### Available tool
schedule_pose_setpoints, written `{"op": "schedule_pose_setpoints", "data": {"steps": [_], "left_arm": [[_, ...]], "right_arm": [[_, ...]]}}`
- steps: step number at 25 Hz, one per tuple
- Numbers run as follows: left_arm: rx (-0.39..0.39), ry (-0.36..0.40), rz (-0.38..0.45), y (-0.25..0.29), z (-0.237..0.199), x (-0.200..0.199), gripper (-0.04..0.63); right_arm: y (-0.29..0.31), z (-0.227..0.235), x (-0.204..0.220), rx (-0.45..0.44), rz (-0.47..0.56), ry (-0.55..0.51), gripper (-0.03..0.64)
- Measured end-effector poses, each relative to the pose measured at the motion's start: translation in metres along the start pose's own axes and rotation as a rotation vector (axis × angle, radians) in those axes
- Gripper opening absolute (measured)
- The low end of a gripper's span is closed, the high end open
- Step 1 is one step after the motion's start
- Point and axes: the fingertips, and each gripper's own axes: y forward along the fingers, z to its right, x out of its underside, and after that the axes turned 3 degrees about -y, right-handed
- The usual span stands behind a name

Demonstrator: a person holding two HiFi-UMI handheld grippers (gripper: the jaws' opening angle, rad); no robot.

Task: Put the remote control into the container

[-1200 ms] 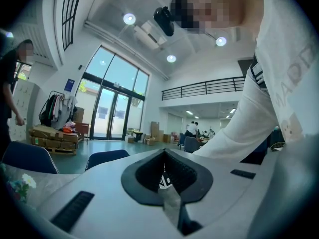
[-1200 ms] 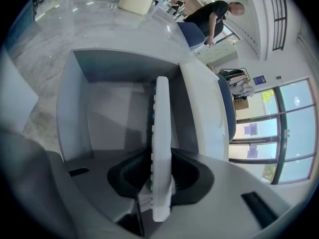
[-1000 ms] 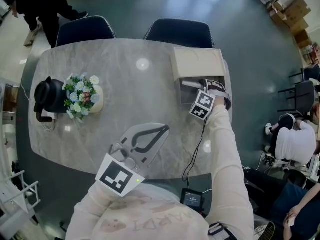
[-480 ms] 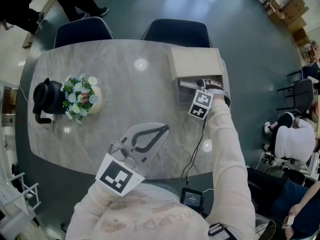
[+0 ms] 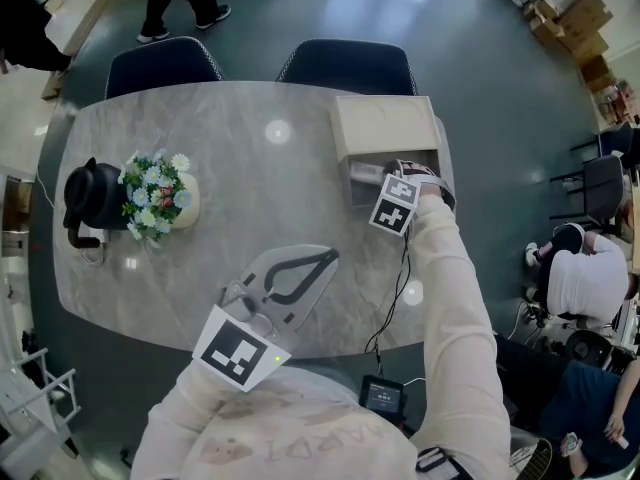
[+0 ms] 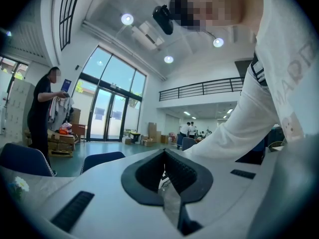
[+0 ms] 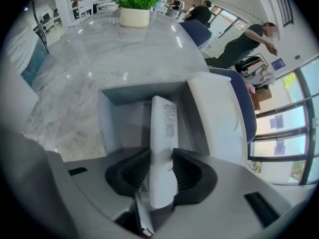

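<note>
Bearing illegible printed label: remote control (image 7: 162, 142)

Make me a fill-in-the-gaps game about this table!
The right gripper, jaws opening, has the white remote control between them, pointing into the grey ___.
The left gripper has its jaws ___, with nothing between them.
The kettle beside the flowers is ___.
Missing words: container; shut; black.

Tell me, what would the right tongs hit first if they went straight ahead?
The remote control lies between the opening right tongs, reaching into the container. Straight on, they would likely meet its far wall first; depth is unclear.
</note>
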Motion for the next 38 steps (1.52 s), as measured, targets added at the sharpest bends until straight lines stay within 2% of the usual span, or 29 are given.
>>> {"op": "schedule_pose_setpoints", "data": {"steps": [6, 13, 16, 18, 23, 27, 33, 38], "left_arm": [[0.005, 0.009, -0.008, 0.000, 0.005, 0.002, 0.012], [0.002, 0.018, -0.007, -0.003, 0.017, -0.002, 0.012], [-0.008, 0.030, -0.005, -0.007, 0.020, -0.004, 0.012], [-0.017, 0.035, -0.007, -0.009, 0.023, -0.003, 0.012], [-0.025, 0.066, 0.006, -0.014, 0.034, -0.008, 0.012], [-0.037, 0.075, 0.014, -0.020, 0.053, -0.015, 0.012], [-0.065, 0.050, 0.034, -0.037, 0.091, -0.026, 0.012], [-0.070, 0.090, 0.062, -0.056, 0.126, -0.033, 0.012]], "right_arm": [[-0.005, -0.002, -0.007, -0.010, 0.045, 0.060, 0.137], [-0.013, -0.006, -0.008, -0.038, 0.049, 0.071, 0.141], [-0.022, -0.003, -0.011, 0.020, 0.092, 0.091, 0.138], [-0.031, -0.002, -0.011, 0.079, 0.144, 0.132, 0.110], [-0.076, 0.006, -0.016, 0.263, 0.344, 0.316, 0.052], [-0.132, -0.006, -0.017, 0.362, 0.512, 0.465, 0.032], [-0.242, -0.059, -0.035, 0.405, 0.849, 0.624, 0.025], [-0.327, -0.114, -0.043, 0.447, 1.098, 0.710, 0.025]]}}
